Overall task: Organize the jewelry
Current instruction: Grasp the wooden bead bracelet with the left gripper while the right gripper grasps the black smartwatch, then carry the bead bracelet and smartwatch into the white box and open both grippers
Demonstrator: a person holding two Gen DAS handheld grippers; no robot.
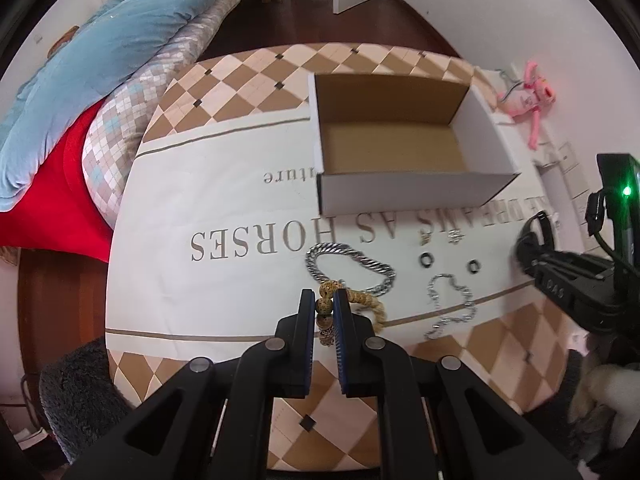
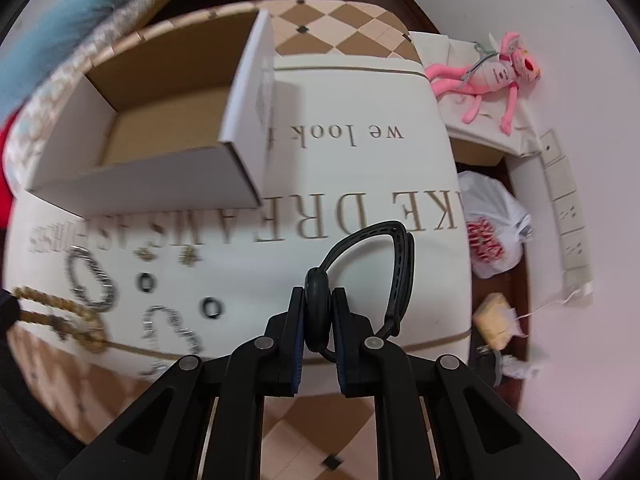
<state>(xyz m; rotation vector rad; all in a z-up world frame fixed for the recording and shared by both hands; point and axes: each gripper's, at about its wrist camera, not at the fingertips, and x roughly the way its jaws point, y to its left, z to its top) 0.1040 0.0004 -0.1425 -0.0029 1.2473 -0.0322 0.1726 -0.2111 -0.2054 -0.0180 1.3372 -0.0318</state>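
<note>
**Both hand-held grippers loaded, box waiting empty**

Bedroom setting: bed w/ blue duvet (image 1: 120, 36) far left of the left hand-held gripper (image 1: 320, 312), round table (image 1: 248, 80) under a printed cloth carrying everything. Left hand-held gripper is narrow, pinching the wooden bead bracelet (image 1: 326, 304) between its pads; the strand's loose end (image 1: 370, 304) trails off to the gripper's right, prob. so it lifts as one piece w/o dragging the rest.

Just ahead and slightly right of it lies the thick silver chain (image 1: 348, 266), touching or overlapping the beads — can't tell which. Further right: thin silver chain (image 1: 450, 304), two dark rings (image 1: 426, 261) (image 1: 473, 267), and two small earrings or charms (image 1: 424, 238), too small to identify. All laid in a loose row near the front edge, easy reach for both sides.

Open cardboard box (image 1: 404, 148) sits straight ahead, beyond the jewelry, nothing visible inside; likely the drop target. Clear cloth between row and box gives room to travel.

Right hand-held gripper (image 2: 318, 304) is clamped on a black strap-like band (image 2: 384, 248), raised above bare cloth, box (image 2: 152, 136) ahead-left of it. Table edge is close on its right, w/ a plastic bag (image 2: 494, 224) on the floor below — a drop there would be lost.
</note>
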